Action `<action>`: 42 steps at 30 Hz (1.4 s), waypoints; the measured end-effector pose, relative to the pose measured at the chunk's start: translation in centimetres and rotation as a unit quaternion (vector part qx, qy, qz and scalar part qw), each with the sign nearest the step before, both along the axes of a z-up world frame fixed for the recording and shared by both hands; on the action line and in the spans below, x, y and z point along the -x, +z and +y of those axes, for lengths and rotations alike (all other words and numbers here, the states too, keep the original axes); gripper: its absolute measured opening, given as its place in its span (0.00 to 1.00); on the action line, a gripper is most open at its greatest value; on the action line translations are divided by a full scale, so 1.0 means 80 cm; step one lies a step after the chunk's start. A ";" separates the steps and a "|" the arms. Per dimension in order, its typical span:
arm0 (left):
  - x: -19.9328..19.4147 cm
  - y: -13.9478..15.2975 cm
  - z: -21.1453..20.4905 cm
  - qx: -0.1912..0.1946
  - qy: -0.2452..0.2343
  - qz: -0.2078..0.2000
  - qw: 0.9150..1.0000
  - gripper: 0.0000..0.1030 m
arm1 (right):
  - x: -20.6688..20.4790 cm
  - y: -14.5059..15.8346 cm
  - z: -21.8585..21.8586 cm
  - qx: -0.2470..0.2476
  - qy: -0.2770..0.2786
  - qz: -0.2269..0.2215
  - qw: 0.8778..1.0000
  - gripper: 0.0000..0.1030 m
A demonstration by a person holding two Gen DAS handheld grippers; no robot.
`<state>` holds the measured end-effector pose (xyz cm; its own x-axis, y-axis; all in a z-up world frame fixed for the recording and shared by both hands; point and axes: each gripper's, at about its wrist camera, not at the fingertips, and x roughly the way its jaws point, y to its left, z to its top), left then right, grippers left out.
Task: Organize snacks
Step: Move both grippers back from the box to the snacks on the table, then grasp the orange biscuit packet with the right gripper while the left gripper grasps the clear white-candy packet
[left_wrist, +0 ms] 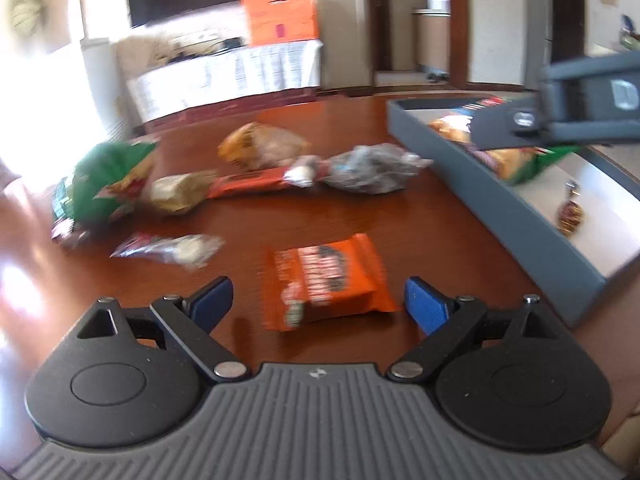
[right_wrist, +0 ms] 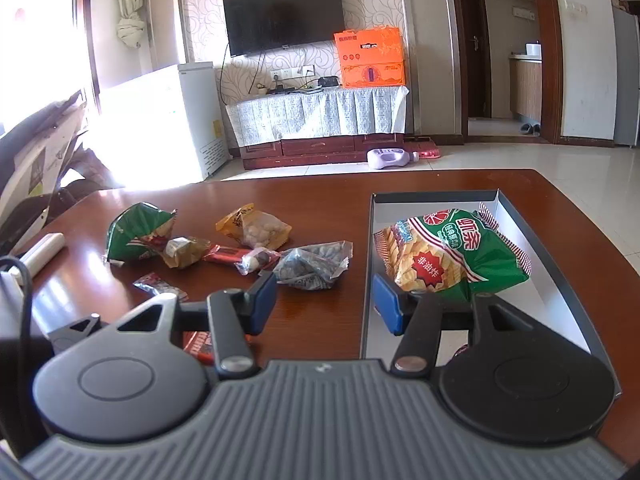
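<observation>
At the bottom of the left wrist view, our left tongs (left_wrist: pixel 318 306) stand released, wide apart, and the orange packet (left_wrist: pixel 326 282) lies on the desk (left_wrist: pixel 440 216) between the two blue pads without touching them. We judge this packet is the next one to take. Beyond it, toward the middle left of the frame, more snacks wait on the wood: a clear small bag (left_wrist: pixel 172 249), a green bag (left_wrist: pixel 102 182), a red bar (left_wrist: pixel 250 184), a dark clear bag (left_wrist: pixel 372 172) and a yellow bag (left_wrist: pixel 260 146).

At the right edge lies the grey tray (left_wrist: pixel 520 216). It already holds a large green and yellow chip bag (right_wrist: pixel 452 250) and one small wrapped sweet (left_wrist: pixel 570 214). So we think the work is only at its beginning; most snacks are still outside the tray.

The right tongs (right_wrist: pixel 326 304) are also released and grasp nothing; they hang over the near left edge of the tray.

The right wrist view is sharp, so it shows the print on the chip bag and a white roll (right_wrist: pixel 42 252) at the far left of the desk, which the left view does not. It hides most of the orange packet behind its own tongs. The left view is blurred, but only there do we see that packet whole, and the sweet in the tray.
</observation>
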<state>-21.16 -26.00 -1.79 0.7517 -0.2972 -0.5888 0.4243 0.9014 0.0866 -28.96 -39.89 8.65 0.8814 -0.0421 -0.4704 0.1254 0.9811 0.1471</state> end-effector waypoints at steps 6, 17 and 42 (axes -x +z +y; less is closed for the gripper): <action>-0.014 0.001 0.033 0.002 0.056 -0.007 0.998 0.78 | -0.016 0.000 0.023 -0.010 0.017 0.000 1.000 0.54; -0.036 0.005 0.067 -0.033 0.039 0.001 0.999 0.85 | -0.044 -0.006 0.060 -0.002 0.046 0.023 0.999 0.54; -0.052 0.018 0.136 -0.054 0.049 0.069 0.995 0.92 | -0.129 -0.056 0.151 0.091 0.161 0.113 0.976 0.63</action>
<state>-16.98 -15.13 -0.32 0.6836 -0.1553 -0.7131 0.3489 0.9278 0.1324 -18.63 -27.84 4.14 0.7369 0.1185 -0.6656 -0.1837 0.9826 -0.0284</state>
